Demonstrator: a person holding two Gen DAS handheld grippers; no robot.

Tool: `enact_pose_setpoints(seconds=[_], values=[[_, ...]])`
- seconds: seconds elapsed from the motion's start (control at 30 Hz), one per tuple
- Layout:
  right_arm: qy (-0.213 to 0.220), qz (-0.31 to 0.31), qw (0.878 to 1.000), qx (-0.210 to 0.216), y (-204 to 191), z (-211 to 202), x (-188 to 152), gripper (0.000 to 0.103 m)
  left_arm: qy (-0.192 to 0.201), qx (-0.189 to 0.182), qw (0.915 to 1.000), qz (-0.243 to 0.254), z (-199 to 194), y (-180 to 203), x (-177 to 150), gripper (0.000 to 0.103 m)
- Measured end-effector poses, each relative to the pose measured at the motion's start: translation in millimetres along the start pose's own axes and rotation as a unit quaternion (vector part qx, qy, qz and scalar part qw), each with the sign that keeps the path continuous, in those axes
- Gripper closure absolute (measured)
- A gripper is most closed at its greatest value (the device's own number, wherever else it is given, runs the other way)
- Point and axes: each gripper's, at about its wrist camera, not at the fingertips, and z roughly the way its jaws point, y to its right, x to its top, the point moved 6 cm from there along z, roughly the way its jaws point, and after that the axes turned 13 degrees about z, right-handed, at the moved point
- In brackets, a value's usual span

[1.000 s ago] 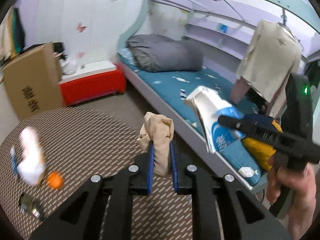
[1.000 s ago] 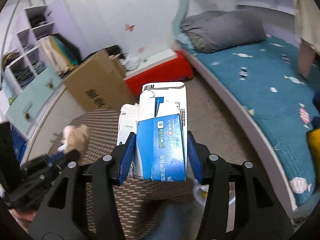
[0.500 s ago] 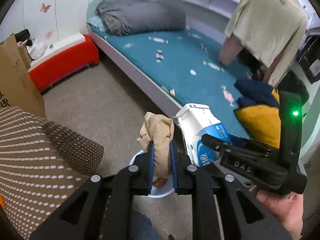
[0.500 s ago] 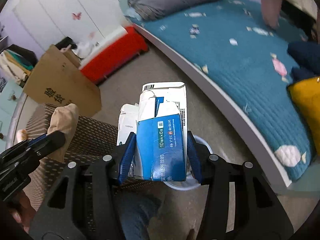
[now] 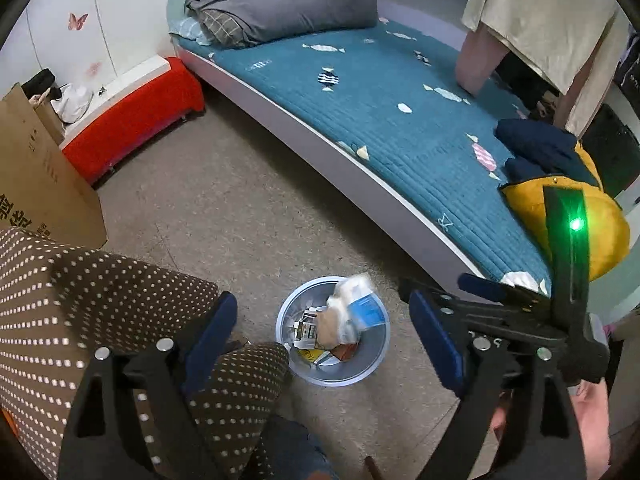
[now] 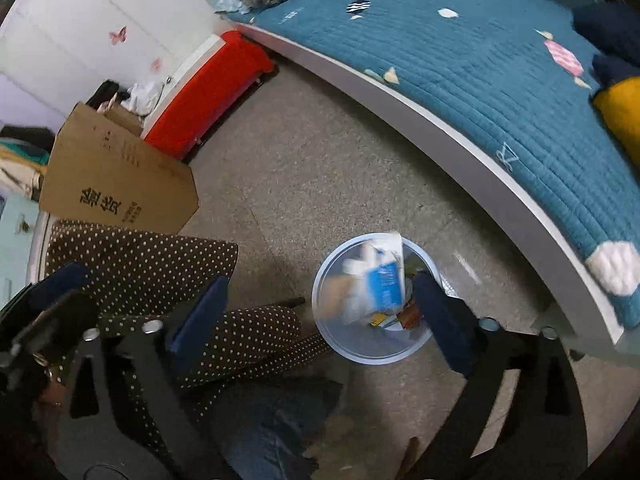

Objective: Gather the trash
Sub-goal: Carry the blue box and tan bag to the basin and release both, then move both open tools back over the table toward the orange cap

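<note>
While both sets of jaws are opening with nothing between them, the left gripper (image 5: 324, 344) and right gripper (image 6: 320, 312) hang over the bin (image 5: 372, 368). The tan wad (image 5: 328, 328) and carton (image 6: 380, 284), blurred, drop into it; both look light and crushable, best pinched mid-body.

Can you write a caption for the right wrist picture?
Open claw above the bin as a blue box drops in.

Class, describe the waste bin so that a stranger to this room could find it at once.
Start at the long bed with the teal quilted cover. On the speckled floor beside its white curved edge stands a small round pale-blue plastic bin. It alone is open-topped and holds trash, including a blue-and-white carton.
</note>
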Motion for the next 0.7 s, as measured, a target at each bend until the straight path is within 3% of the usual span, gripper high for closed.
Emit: enact_pose_setpoints(seconds=[0.3, 0.7], values=[[0.043, -0.003, 0.999, -0.02, -11, -31, -3, 0.006, 0.069, 0.025, 0.9969, -0.029, -59, -24, 2, 0.012], [0.112, -0.075, 0.99, 0.026, -109, -109, -17, 0.006, 0.161, 0.052, 0.9843, -0.048, -166, -48, -16, 0.011]])
